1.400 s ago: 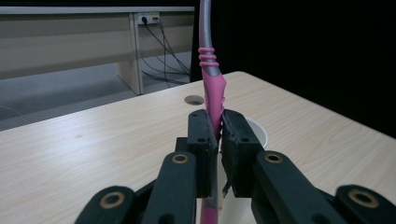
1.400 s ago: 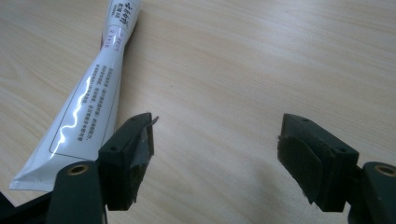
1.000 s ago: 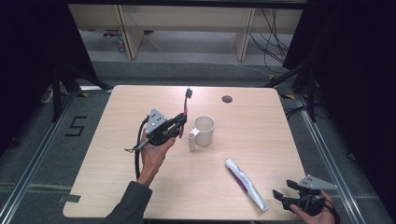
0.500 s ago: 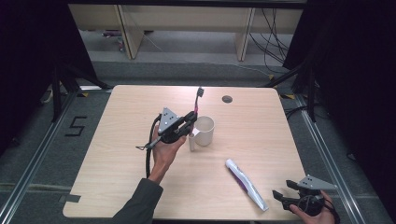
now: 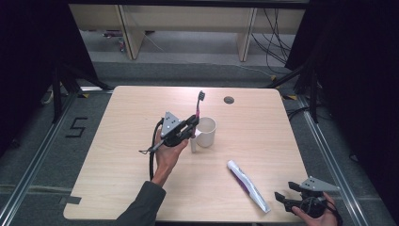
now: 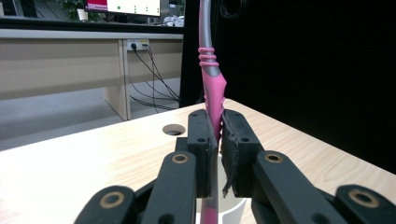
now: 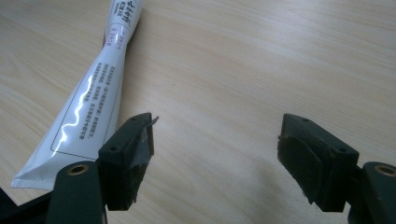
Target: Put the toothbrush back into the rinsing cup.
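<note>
Pink-grey toothbrush [image 6: 211, 88], white mug [image 5: 205, 132]

Both the left gripper [image 5: 192, 126] and the right gripper [image 5: 285, 199] are black, with jointed links pinned by brass-ringed rivets, blocky jaws faced with worn dark pads, a grey three-cornered plate on top and a trailing black cable, and the person's left forearm wears a dark grey sleeve [image 5: 141, 207].

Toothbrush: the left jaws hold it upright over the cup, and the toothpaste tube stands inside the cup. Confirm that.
Wrong on the tube: the high view shows it lying flat on the table, apart from the cup. The left gripper does hold the toothbrush upright over the cup.
</note>
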Tool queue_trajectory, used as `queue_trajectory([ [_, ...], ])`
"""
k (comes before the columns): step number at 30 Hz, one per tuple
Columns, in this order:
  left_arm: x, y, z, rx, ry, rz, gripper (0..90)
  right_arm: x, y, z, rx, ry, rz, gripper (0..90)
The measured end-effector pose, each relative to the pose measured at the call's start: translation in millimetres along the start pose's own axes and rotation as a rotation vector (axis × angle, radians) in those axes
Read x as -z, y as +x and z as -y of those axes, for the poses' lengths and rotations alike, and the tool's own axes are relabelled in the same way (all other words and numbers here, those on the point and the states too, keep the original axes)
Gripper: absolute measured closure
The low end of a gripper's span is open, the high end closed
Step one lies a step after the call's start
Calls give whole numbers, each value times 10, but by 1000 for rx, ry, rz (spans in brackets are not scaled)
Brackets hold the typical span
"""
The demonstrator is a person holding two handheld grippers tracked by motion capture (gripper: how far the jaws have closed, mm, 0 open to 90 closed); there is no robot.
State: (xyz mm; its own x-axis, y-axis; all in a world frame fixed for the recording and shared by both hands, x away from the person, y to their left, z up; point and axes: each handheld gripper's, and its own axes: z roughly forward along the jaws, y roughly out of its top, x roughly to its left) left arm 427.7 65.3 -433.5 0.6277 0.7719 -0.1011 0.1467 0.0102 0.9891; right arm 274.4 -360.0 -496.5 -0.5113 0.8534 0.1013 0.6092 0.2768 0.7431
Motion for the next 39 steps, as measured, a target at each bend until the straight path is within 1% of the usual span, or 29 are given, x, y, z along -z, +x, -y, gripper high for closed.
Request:
queue_trajectory([
  [4, 4, -1, 51, -4, 5, 1, 816, -1, 0, 1, 0, 0, -1, 278],
  [8, 4, -9, 95, -11, 21, 3, 816, -1, -1, 1, -1, 0, -1, 278],
  [9, 13, -18, 123, -9, 20, 5, 816, 1, 1, 0, -3, 7, -6, 278],
  [12, 25, -22, 135, -13, 27, 6, 818, 1, 2, 0, -3, 6, -6, 278],
  [13, 37, -19, 151, -23, 35, 6, 818, -5, -21, -2, 19, 0, -7, 278],
  [14, 37, -19, 151, -23, 35, 6, 818, -5, -21, -2, 19, 0, -7, 278],
  [16, 56, -9, 183, -26, 46, 4, 818, 0, 0, -1, -1, 5, -6, 278],
  [17, 59, -13, 193, -27, 49, 4, 818, -7, -12, -2, 14, 1, -11, 278],
  [18, 62, -11, 199, -35, 53, 4, 818, -7, -14, -2, 17, 2, -8, 278],
  [24, 77, -14, 240, -46, 73, 8, 814, -5, -12, -3, 18, 0, -7, 278],
  [25, 83, -13, 263, -53, 81, 8, 813, -6, -12, -3, 17, 2, -7, 278],
  [27, 86, -8, 292, -49, 78, 9, 811, -6, -10, -3, 18, 2, -8, 278],
  [28, 95, -5, 297, -55, 91, 9, 807, -6, -10, -3, 18, 2, -8, 278],
  [31, 102, -8, 320, -68, 104, 5, 788, -8, -9, -2, 20, -1, -2, 278],
  [32, 102, -8, 320, -68, 104, 5, 788, -8, -9, -2, 20, -1, -2, 278],
  [33, 106, -6, 331, -72, 107, 4, 784, -4, 6, 1, -3, 5, -3, 279],
  [36, 113, -2, 337, -70, 108, 4, 758, -5, 10, 0, -3, 6, -5, 278],
  [37, 120, 1, 339, -76, 109, 7, 750, -9, -8, -1, 17, 0, -5, 278],
  [38, 126, -1, 337, -84, 111, 6, 749, -10, -8, -1, 18, 1, -6, 278],
  [39, 128, -1, 334, -89, 113, 9, 733, -8, 5, 1, 3, 7, -4, 278],
])
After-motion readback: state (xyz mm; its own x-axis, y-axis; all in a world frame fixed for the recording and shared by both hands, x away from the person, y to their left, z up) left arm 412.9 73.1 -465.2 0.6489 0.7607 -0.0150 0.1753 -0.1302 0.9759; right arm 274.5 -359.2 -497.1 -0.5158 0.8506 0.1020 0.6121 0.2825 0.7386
